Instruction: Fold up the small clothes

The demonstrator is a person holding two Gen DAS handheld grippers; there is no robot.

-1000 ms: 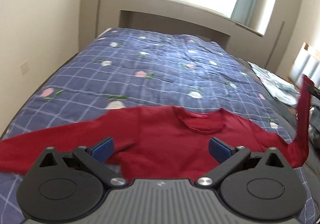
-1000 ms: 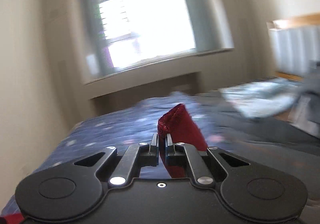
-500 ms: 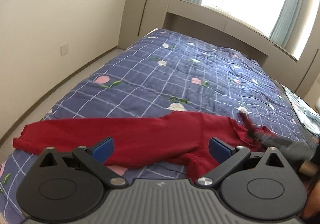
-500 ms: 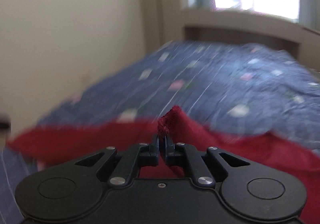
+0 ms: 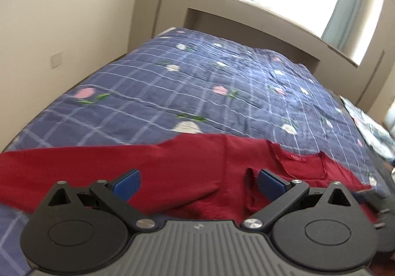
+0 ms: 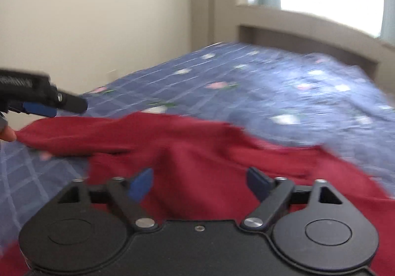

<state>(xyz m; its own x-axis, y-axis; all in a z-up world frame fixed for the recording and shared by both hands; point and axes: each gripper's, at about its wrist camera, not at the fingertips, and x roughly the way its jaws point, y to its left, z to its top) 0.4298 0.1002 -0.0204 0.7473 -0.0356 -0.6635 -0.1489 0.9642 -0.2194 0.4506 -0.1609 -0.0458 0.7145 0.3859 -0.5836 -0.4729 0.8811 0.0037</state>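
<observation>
Red sweater (image 5: 192,172) lies spread on the bed (image 5: 197,83) near its foot, soft, light, floppy knit; right tool (image 6: 200,183) just opened wide, empty, left tool (image 5: 197,181) wide, empty; pinch cuff or hem.

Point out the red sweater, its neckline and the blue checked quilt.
red sweater (image 6: 202,152): right wrist view, bunched body fabric.
neckline (image 5: 296,161): left wrist view, collar opening.
blue checked quilt (image 5: 197,83): left wrist view, bare middle.

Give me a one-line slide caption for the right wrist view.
Right gripper, jaws just opened and empty, above a red sweater on the blue checked quilt.
</observation>
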